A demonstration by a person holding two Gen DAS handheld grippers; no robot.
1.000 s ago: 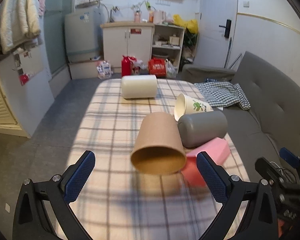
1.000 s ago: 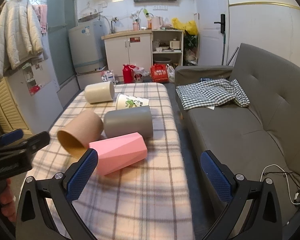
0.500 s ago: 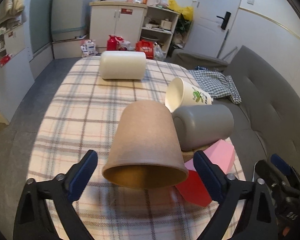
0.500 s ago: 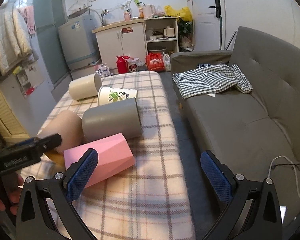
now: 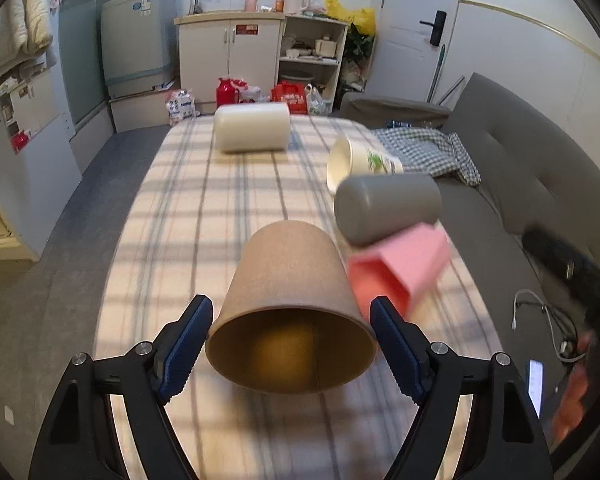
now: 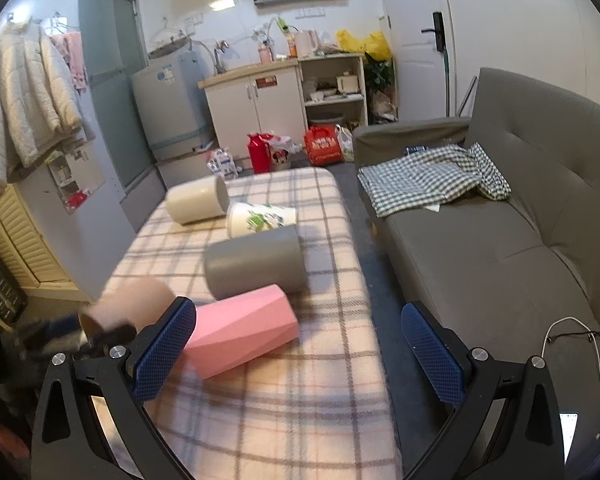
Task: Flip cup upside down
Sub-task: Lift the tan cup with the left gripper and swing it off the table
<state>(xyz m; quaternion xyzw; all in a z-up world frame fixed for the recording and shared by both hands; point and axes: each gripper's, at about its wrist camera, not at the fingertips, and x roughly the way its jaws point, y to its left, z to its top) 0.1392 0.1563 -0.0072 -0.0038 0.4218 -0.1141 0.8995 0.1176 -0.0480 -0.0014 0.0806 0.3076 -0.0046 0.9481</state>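
Note:
A brown paper cup (image 5: 290,304) lies on its side on the plaid-covered table (image 5: 180,208), mouth towards me. My left gripper (image 5: 290,340) is open, its two blue pads on either side of the cup's rim, close to it but with small gaps. The cup also shows in the right wrist view (image 6: 128,304), partly hidden behind the blurred left gripper. My right gripper (image 6: 300,348) is open and empty, above the table's right front part, near a pink faceted cup (image 6: 240,330).
More cups lie on their sides: pink (image 5: 400,268), grey (image 5: 386,208), white printed (image 5: 360,160), cream (image 5: 252,126). A grey sofa (image 6: 500,240) with a checked cloth (image 6: 432,180) stands right of the table. A cabinet and bags are behind.
My left gripper has moved forward to the brown cup, so that its pads now flank the rim. The right gripper has lifted and shifted a little, still open.

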